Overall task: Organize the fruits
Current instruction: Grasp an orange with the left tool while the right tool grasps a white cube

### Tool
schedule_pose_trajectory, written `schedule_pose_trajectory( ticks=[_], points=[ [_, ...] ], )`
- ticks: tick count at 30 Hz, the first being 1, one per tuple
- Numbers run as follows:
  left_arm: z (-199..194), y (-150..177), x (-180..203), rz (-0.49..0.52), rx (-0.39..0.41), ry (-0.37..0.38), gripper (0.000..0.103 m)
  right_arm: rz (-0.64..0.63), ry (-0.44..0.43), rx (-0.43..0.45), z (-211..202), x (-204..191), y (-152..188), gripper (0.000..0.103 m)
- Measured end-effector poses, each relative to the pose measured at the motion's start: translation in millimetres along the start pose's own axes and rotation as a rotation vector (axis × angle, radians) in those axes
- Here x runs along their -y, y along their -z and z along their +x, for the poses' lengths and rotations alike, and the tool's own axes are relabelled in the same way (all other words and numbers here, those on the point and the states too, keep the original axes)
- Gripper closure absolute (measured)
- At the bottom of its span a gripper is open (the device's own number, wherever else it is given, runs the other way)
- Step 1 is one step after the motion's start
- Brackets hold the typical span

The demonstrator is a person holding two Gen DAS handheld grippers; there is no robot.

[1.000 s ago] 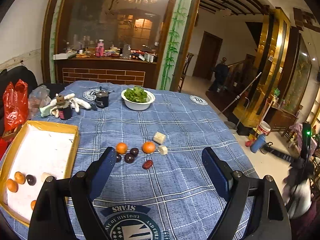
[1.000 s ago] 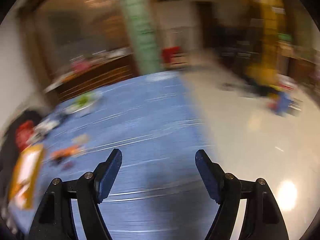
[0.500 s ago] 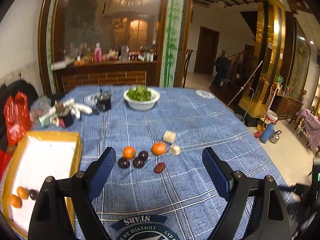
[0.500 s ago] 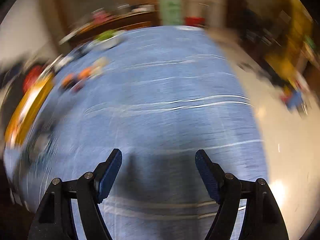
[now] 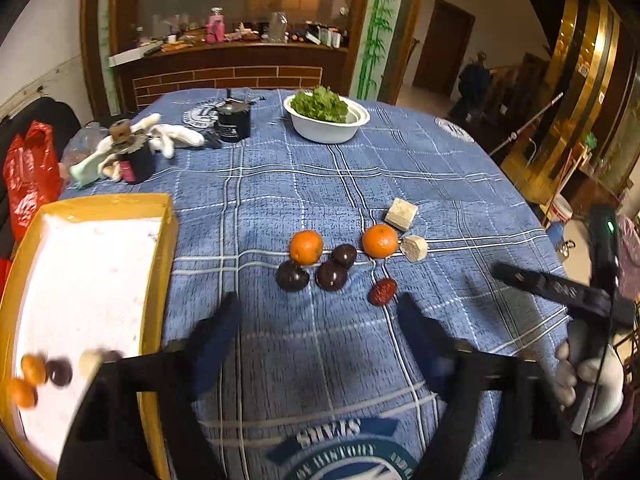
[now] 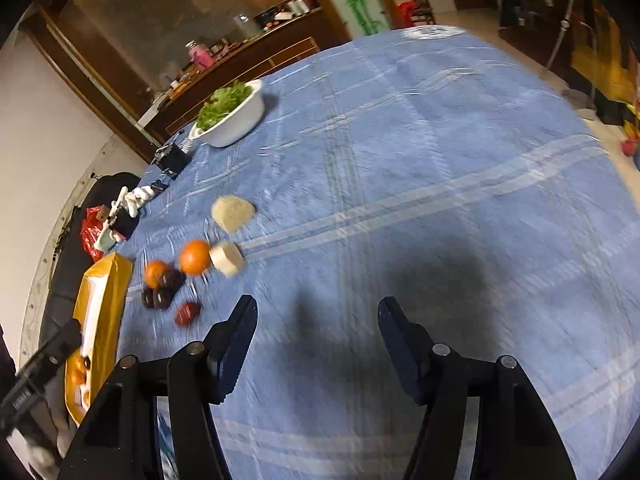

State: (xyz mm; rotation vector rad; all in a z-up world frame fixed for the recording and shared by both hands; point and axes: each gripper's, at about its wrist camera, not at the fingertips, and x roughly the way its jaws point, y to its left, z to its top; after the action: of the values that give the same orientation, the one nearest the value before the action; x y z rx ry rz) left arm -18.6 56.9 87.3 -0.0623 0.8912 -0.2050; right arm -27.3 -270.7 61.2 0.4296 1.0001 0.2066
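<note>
On the blue checked tablecloth lie two oranges (image 5: 306,246) (image 5: 380,240), three dark plums (image 5: 331,275), a red date (image 5: 383,291) and two pale cubes (image 5: 401,213). A yellow-rimmed tray (image 5: 160,240) at the left holds oranges (image 5: 32,368), a plum and a pale piece. My left gripper (image 5: 318,320) is open and empty, just short of the fruit cluster. My right gripper (image 6: 316,320) is open and empty over bare cloth, with the fruit cluster (image 6: 176,276) to its left. The right gripper also shows in the left wrist view (image 5: 560,292).
A white bowl of greens (image 5: 326,118) stands at the far side. A black cup (image 5: 234,122), a dark jar (image 5: 134,156) and white gloves (image 5: 172,138) lie at the far left. A red bag (image 5: 28,172) hangs beyond the table's left edge.
The left gripper has tilted down and come closer to the fruit cluster. The right gripper has swung left from the floor side, so the table and fruit now fill its view.
</note>
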Motion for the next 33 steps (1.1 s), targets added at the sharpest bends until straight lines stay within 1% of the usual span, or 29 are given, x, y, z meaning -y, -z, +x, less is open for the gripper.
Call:
schedule_pose_trajectory(
  ticks=[1,5,6,8,11,12,13,14,15,16,18,20,22,23,27,28,29,30,31,33],
  points=[
    [8,-7,-1,0.001,-0.018,0.02,0.047,-0.002,-0.013,0.004,9,-6,-7,0.036],
    [28,-28,-4,-0.021,-0.021,0.048,0.048,-0.055,-0.065,0.005,37,-38,-20,0.036],
    [32,-34,-3,-0.017,-0.011,0.056,0.048,-0.1,-0.069,0.008,42,-50,-20,0.036],
    [40,-42,1,-0.001,-0.003,0.049,0.048,-0.152,-0.065,0.007,48,-62,-16,0.036],
    [62,-49,10,0.038,-0.034,0.05,0.048,-0.213,-0.052,-0.019,64,-76,-8,0.036],
    [69,-50,14,0.047,-0.046,0.057,0.048,-0.228,-0.043,-0.029,69,-79,-6,0.043],
    [78,-51,17,0.056,-0.062,0.064,0.048,-0.245,-0.032,-0.029,74,-81,-4,0.053],
    [83,-52,19,0.059,-0.073,0.067,0.048,-0.256,-0.019,-0.014,74,-82,-4,0.059],
    [92,-52,23,0.066,-0.089,0.064,0.048,-0.256,-0.02,-0.022,75,-82,-3,0.082],
    [96,-52,25,0.072,-0.096,0.067,0.048,-0.239,-0.04,-0.031,76,-79,-4,0.085],
    [105,-52,31,0.1,-0.097,0.074,0.046,-0.234,-0.028,-0.017,72,-75,-5,0.086],
    [112,-50,38,0.13,-0.099,0.066,0.04,-0.213,-0.007,0.015,59,-67,-7,0.087],
    [124,-44,47,0.17,-0.124,0.055,0.036,-0.162,0.002,0.051,44,-52,-13,0.087],
    [126,-42,51,0.195,-0.127,0.051,0.03,-0.147,0.007,0.063,39,-48,-14,0.087],
    [128,-28,78,0.354,-0.108,-0.025,0.03,-0.099,0.014,0.089,29,-32,-21,0.087],
    [127,-26,80,0.372,-0.1,-0.035,0.04,-0.094,0.01,0.088,28,-30,-22,0.087],
    [126,-24,83,0.395,-0.085,-0.058,0.06,-0.094,0.005,0.086,28,-31,-22,0.086],
    [122,-23,86,0.415,-0.067,-0.078,0.069,-0.096,0.004,0.084,29,-31,-23,0.086],
    [119,-23,85,0.411,-0.065,-0.078,0.074,-0.1,0.002,0.081,30,-32,-23,0.086],
    [111,-25,78,0.367,-0.066,-0.042,0.074,-0.103,-0.004,0.079,31,-32,-23,0.086]
  ],
)
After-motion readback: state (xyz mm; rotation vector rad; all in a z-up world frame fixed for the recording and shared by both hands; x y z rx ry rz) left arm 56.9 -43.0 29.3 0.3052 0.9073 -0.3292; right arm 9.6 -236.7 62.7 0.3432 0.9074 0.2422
